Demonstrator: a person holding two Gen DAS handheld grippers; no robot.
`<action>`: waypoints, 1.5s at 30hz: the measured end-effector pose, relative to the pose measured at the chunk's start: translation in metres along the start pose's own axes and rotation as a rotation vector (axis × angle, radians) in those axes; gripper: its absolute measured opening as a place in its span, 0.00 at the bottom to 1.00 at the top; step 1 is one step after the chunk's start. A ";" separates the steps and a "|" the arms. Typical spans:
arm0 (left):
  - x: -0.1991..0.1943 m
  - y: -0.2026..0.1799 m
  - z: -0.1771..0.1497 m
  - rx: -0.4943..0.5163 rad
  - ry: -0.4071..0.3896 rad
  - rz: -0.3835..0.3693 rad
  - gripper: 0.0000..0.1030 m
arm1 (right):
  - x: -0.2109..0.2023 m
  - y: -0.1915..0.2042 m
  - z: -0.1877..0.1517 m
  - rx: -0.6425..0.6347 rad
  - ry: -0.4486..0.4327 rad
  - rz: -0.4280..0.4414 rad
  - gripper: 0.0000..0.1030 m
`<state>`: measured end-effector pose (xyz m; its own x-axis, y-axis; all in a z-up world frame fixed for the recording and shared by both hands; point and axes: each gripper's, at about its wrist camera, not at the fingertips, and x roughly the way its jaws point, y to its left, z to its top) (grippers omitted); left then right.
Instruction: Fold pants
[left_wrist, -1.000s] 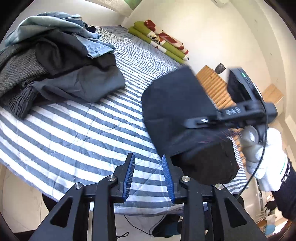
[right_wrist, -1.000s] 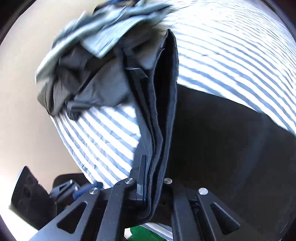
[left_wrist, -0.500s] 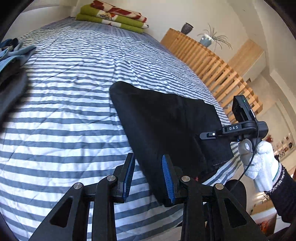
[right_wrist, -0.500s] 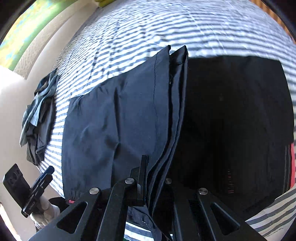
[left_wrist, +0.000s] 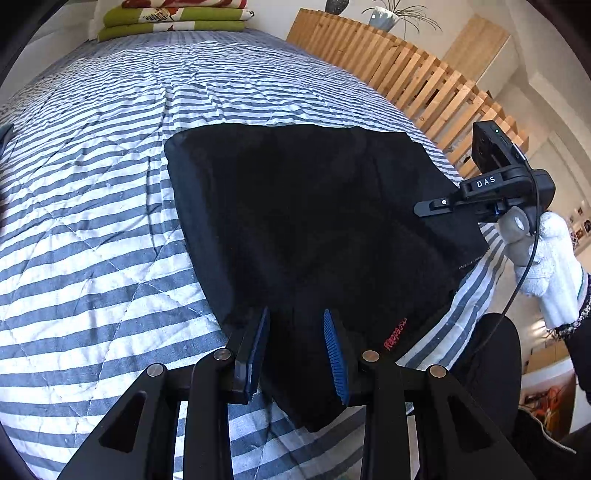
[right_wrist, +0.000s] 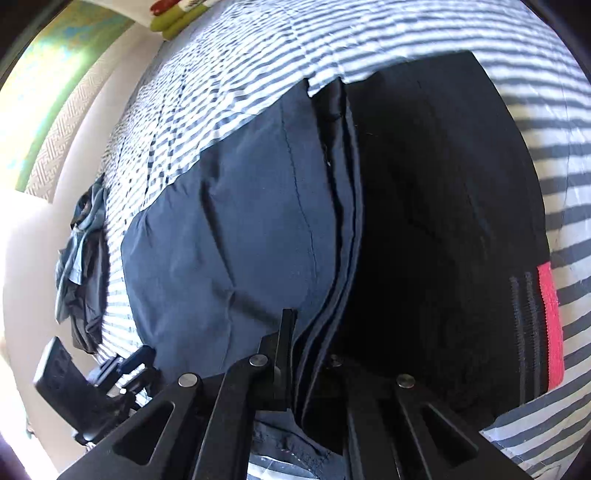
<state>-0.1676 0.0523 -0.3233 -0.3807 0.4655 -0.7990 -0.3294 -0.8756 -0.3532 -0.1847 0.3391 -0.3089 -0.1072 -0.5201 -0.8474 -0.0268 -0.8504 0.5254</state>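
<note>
- Left wrist view: black pants (left_wrist: 306, 218) folded into a broad slab on the striped quilt (left_wrist: 92, 192), lying straight ahead of the left tongs (left_wrist: 295, 339) and running under them to the bed's near edge.
- Left tongs released, blue ribbed pads spread wide, nothing between them; just past the right pad, small red lettering on the fabric.
- Right tongs (left_wrist: 436, 205) off to the right, held by a white-gloved hand (left_wrist: 550, 266), tips at the pants' right edge.
- Matte, soft cloth, rounded far corners; puckered, stitched quilt; wooden slat railing (left_wrist: 413, 81) beyond on the right.
- Right wrist view: right tongs (right_wrist: 310, 354) clenched on a stacked fold edge of the pants, several thin layers rising ahead between the fingers.
- Navy sheen left of the fold, deep shade right; red band with ribbing at far right.
- Heap of other clothes (right_wrist: 81, 258) far left.
- Judged step: laying down the folded bundle. Next likely needs a release of the edge, then smoothing.
</note>
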 end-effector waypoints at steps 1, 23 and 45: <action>-0.004 -0.001 0.002 -0.004 -0.010 -0.003 0.32 | 0.000 -0.001 -0.001 0.004 -0.004 0.007 0.02; -0.003 0.002 -0.009 -0.017 -0.047 -0.014 0.33 | -0.018 0.072 -0.023 -0.288 -0.156 -0.146 0.41; -0.026 0.023 -0.025 -0.045 -0.128 -0.071 0.37 | 0.030 0.173 -0.014 -0.525 -0.069 -0.261 0.36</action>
<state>-0.1435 0.0168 -0.3228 -0.4655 0.5368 -0.7037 -0.3219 -0.8433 -0.4304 -0.1789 0.1756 -0.2446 -0.2279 -0.2971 -0.9272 0.4326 -0.8841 0.1770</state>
